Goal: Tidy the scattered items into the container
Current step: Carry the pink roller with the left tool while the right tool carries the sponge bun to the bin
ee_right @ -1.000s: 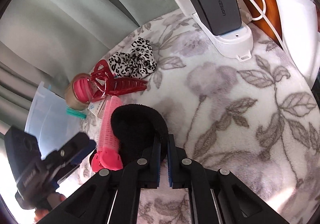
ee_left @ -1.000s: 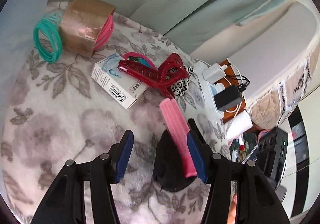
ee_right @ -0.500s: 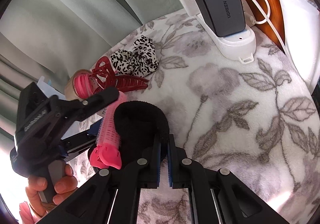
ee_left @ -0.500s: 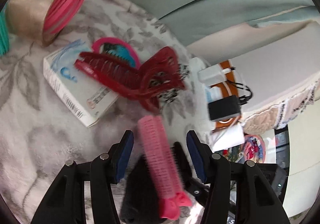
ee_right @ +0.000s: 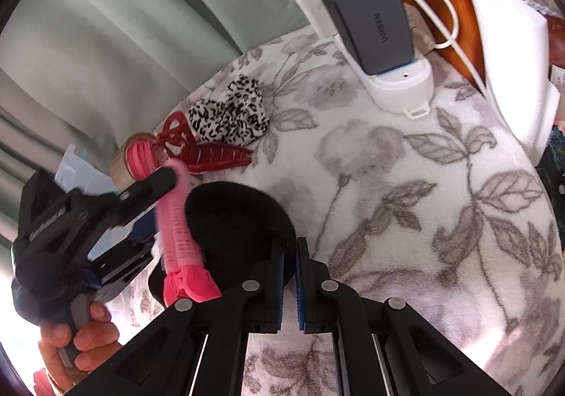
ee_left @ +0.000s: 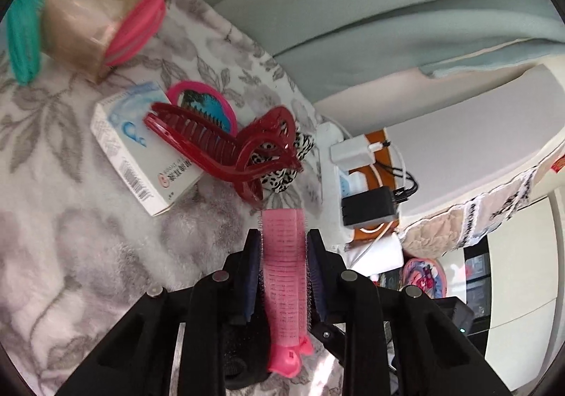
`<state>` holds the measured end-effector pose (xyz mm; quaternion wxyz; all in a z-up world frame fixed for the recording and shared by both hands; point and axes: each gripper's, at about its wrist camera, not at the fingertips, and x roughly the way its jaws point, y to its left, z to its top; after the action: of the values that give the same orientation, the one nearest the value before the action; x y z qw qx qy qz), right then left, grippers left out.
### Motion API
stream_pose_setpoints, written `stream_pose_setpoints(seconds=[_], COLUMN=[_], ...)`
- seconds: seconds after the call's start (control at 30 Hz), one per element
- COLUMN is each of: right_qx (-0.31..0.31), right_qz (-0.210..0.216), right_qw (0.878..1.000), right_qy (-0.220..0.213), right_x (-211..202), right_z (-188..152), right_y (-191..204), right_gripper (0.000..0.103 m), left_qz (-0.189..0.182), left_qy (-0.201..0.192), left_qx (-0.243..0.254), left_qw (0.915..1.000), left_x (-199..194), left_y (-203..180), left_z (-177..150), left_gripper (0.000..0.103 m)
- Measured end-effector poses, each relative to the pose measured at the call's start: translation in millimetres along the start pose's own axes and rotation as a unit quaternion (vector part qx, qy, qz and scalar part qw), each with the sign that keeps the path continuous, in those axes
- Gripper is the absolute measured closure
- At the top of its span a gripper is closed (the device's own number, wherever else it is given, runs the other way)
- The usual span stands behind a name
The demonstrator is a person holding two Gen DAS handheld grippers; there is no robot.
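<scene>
A pink hair roller (ee_left: 284, 272) stands lengthwise between the pads of my left gripper (ee_left: 282, 237). The jaws are closing and both pads press its sides. In the right wrist view the same roller (ee_right: 176, 219) leans over the black felt container (ee_right: 240, 216), its clip end low at the container's edge. My right gripper (ee_right: 289, 249) is shut on the container's near rim. Beyond lie a red claw clip (ee_left: 226, 152), a white box (ee_left: 141, 166), a pink compact mirror (ee_left: 204, 102), a leopard scrunchie (ee_right: 229, 113) and a tape roll (ee_left: 106, 18) with pink bands and teal hair ties (ee_left: 23, 39).
All of it lies on a floral fleece blanket (ee_right: 406, 201). A power strip with a black charger (ee_right: 374, 28) and white cables sits at the blanket's far edge. Pale green curtains (ee_right: 106, 25) hang behind. A person's hand (ee_right: 84, 336) grips the left tool.
My left gripper swung over the pink roller, lined up with it, and its jaws narrowed from wide apart onto its sides. The right gripper and black container kept still.
</scene>
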<state>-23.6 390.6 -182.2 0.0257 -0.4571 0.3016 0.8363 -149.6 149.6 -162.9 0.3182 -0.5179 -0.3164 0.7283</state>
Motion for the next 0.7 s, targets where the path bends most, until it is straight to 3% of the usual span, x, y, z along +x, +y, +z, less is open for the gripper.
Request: stream_pose_setpoints(seconds=[0.27,0.47,0.7], right_qx=[0.008,0.041,0.037], right_qz=[-0.039,-0.069,-0.055], right_qw=[0.999,0.997,0.996], right_qy=[-0.016,-0.023,-0.053], right_x=[-6.2,-15.7,-48.0], right_z=[2.8,3.1,5.2], right_y=[-2.2,-25.8,-11.7], right_gripper=[0.097,0.097,0.097], left_qz=[-0.009,0.014,0.031], left_qy=[-0.056,-0.107,-0.124], left_qx=[-0.013,0.012,0.032], left_qw=[0.9983,0.9941,0.9913], left_x=[-40.0,-77.4,-104.7], left_y=[1.1,-2.2,-13.1], left_z=[-7.6,0.3,-4.9], left_gripper=[0.078,0.078,0.078])
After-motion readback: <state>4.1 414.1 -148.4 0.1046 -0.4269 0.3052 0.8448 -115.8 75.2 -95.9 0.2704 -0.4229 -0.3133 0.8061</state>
